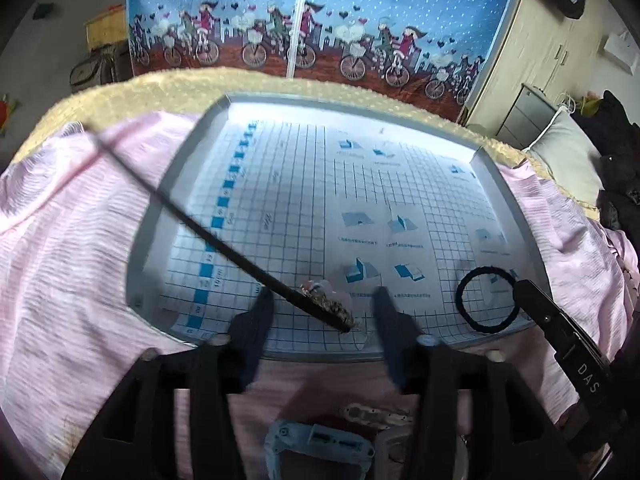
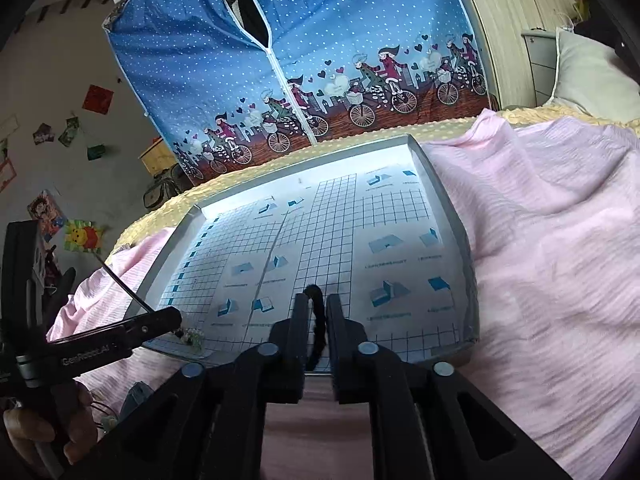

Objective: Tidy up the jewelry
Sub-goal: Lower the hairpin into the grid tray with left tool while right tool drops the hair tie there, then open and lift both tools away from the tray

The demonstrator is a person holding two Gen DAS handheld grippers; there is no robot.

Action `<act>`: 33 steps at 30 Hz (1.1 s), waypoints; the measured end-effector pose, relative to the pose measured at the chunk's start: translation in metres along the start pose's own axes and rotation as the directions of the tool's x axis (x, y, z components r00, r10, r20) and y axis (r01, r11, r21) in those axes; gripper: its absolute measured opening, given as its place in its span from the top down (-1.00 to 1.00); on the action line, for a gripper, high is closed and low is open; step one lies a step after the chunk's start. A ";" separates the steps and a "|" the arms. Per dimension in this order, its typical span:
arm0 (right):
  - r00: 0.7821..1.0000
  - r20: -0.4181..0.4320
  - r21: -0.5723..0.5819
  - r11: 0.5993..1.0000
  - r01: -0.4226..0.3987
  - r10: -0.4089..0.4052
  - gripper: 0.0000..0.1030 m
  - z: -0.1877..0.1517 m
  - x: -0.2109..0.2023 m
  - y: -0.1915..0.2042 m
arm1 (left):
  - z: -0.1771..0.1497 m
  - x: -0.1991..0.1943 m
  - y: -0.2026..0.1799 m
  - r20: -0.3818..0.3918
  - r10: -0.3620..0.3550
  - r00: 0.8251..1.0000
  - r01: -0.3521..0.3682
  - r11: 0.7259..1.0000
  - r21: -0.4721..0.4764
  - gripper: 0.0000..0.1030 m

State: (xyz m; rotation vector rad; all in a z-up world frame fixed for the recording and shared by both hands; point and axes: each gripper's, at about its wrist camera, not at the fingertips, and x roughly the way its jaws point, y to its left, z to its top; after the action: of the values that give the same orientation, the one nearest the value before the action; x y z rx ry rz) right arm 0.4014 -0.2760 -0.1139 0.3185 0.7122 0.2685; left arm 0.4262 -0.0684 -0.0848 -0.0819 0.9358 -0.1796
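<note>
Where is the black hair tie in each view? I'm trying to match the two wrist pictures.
Left wrist: the black hair tie lies as an open ring at lower right, on the tray's gridded sheet.
Right wrist: bottom centre, seen edge-on, pinched by the right claw.
Shared landmark: the blue bicycle-print wardrobe behind.

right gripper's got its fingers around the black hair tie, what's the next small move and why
Probably lift the right gripper slightly, raising the black hair tie off the tray. Its fingers look nearly closed on the band, which appears to rest on the gridded sheet, and the left gripper sits apart by the hair stick.
</note>
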 end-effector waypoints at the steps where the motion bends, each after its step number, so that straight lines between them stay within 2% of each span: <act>1: 1.000 0.006 -0.006 1.000 0.008 -0.008 0.62 0.000 -0.003 0.001 | -0.001 -0.007 -0.001 0.030 0.006 1.000 -0.006 1.000 0.011 -0.24; 2: 1.000 0.014 -0.013 1.000 0.015 -0.015 0.57 0.001 -0.006 0.002 | -0.001 -0.013 -0.002 0.052 0.009 0.999 -0.010 1.000 0.021 -0.28; 4: 0.999 0.027 -0.027 0.999 0.023 -0.022 0.27 0.003 -0.013 0.006 | -0.003 -0.029 -0.004 0.089 -0.002 0.996 -0.002 0.999 0.041 -0.40; 5: 0.999 0.035 -0.037 0.999 0.032 -0.031 0.18 0.003 -0.016 0.008 | -0.003 -0.034 -0.006 0.099 -0.005 0.995 0.001 0.999 0.044 -0.40; 7: 0.997 0.060 -0.062 0.996 0.058 -0.054 -0.17 0.004 -0.027 0.013 | -0.006 -0.050 -0.007 0.127 -0.017 0.992 0.011 0.999 0.046 -0.41; 8: 0.995 0.076 -0.075 0.995 0.068 -0.062 -0.25 0.003 -0.035 0.017 | -0.009 -0.059 -0.007 0.146 -0.025 0.989 0.019 0.999 0.043 -0.41; 10: 0.993 0.100 -0.092 0.993 0.071 -0.062 -0.61 0.002 -0.049 0.022 | -0.016 -0.080 -0.005 0.193 -0.048 0.980 0.044 0.999 0.023 -0.44; 11: 0.992 0.111 -0.098 0.993 0.067 -0.056 -0.69 0.001 -0.056 0.025 | -0.020 -0.093 -0.003 0.217 -0.063 0.974 0.064 0.998 0.005 -0.47; 13: 0.989 0.144 -0.119 0.992 0.051 -0.034 -0.97 -0.002 -0.076 0.034 | -0.029 -0.115 0.000 0.259 -0.090 0.962 0.100 0.995 -0.026 -0.64; 17: 0.977 0.214 -0.198 0.979 0.038 0.005 -1.00 -0.011 -0.117 0.056 | -0.052 -0.167 0.010 0.378 -0.135 0.916 0.177 0.981 -0.076 -0.80; 20: 0.965 0.260 -0.233 0.972 0.036 0.026 -1.00 -0.027 -0.149 0.074 | -0.071 -0.201 0.014 0.438 -0.120 0.891 0.173 0.981 -0.083 -0.87; 22: 0.962 0.272 -0.251 0.967 0.039 0.032 -1.00 -0.034 -0.162 0.082 | -0.082 -0.218 0.015 0.459 -0.102 0.882 0.152 0.986 -0.074 -0.87; 26: 0.960 0.281 -0.256 0.965 0.050 0.024 -1.00 -0.053 -0.184 0.096 | -0.114 -0.248 0.015 0.487 -0.056 0.872 0.088 0.995 -0.043 -0.87; 29: 0.958 0.286 -0.236 0.971 0.040 0.030 -1.00 -0.074 -0.202 0.100 | -0.135 -0.254 0.020 0.492 -0.042 0.870 0.070 0.997 -0.039 -0.87; 33: 0.954 0.299 -0.203 0.978 0.057 0.006 -1.00 -0.095 -0.224 0.105 | -0.157 -0.258 0.027 0.466 -0.015 0.885 0.054 0.996 -0.071 -0.87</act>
State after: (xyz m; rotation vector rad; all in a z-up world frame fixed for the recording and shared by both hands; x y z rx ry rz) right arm 0.1607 -0.2381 -0.0096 0.1432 0.3844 0.2615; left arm 0.1533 0.0080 0.0229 -0.2087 0.4596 -0.1452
